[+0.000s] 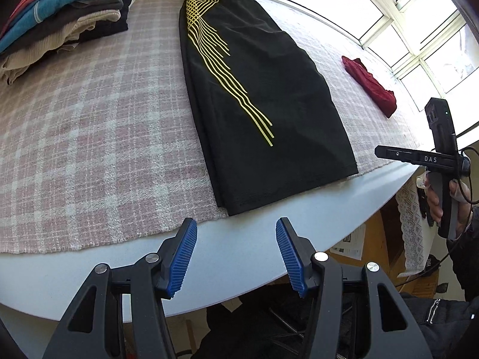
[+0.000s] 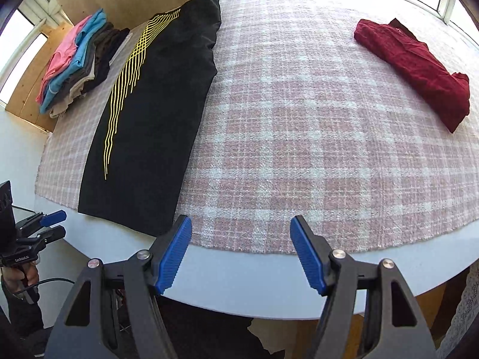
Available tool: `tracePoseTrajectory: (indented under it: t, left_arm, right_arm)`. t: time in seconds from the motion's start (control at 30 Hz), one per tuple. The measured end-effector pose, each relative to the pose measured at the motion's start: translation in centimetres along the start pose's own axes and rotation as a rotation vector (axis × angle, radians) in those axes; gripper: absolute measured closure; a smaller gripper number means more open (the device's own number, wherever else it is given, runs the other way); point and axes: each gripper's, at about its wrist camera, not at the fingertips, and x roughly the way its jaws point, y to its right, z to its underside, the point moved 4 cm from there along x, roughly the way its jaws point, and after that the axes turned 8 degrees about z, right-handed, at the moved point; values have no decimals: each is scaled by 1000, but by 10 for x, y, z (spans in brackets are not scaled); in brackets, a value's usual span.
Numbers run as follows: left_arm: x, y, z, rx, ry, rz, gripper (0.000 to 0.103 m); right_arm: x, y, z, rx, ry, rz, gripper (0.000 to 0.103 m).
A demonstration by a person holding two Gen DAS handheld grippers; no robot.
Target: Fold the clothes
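Observation:
Black shorts with yellow wavy stripes [image 1: 269, 95] lie folded lengthwise on the pink plaid cloth [image 1: 89, 134], hem at the near table edge; they also show in the right wrist view [image 2: 155, 113]. My left gripper [image 1: 236, 254] is open and empty, just short of the hem, over the white table edge. My right gripper [image 2: 241, 251] is open and empty, near the hem's right corner. The right gripper's body also shows in the left wrist view [image 1: 443, 161], and the left gripper shows in the right wrist view [image 2: 51, 227].
A stack of folded clothes [image 1: 60, 21] in pink, blue, dark and beige sits at the far left. A folded dark red garment [image 2: 419, 68] lies at the right. The white table rim [image 1: 269, 239] runs along the near side. Windows are behind.

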Motion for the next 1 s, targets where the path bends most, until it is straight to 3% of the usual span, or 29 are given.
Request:
tracePoseTrajectory:
  t: [0.17,0.33,0.47,0.73,0.87,0.9,1.0]
  left_arm:
    - [7,6,-14,-20,-4,-15,50]
    - [21,10,-18,-38,-26,-17,50]
    - [25,14,-22,-32,-28,-39,50]
    - [39,7,-22,-40,-74,-73,50]
    - [41,7,-23,-28,-74,-70,52]
    - [41,6,-23,-29,-71,-68,53]
    - [38,0,-23,-31,-67,-87,71]
  right_arm:
    - [20,-31,0,-40,-36,-98,36]
    - [32,-56,0,-120,-43,-68,43]
    - [35,-62,2,-114,-38,-88,56]
    - [39,-76,0,-170,-18,-28,56]
    - [41,-80,-1,-166,-28,-56,56]
    - [42,-82,-1,-165,-32,-63,56]
    - [41,-86,1,-202,-17,-39,56]
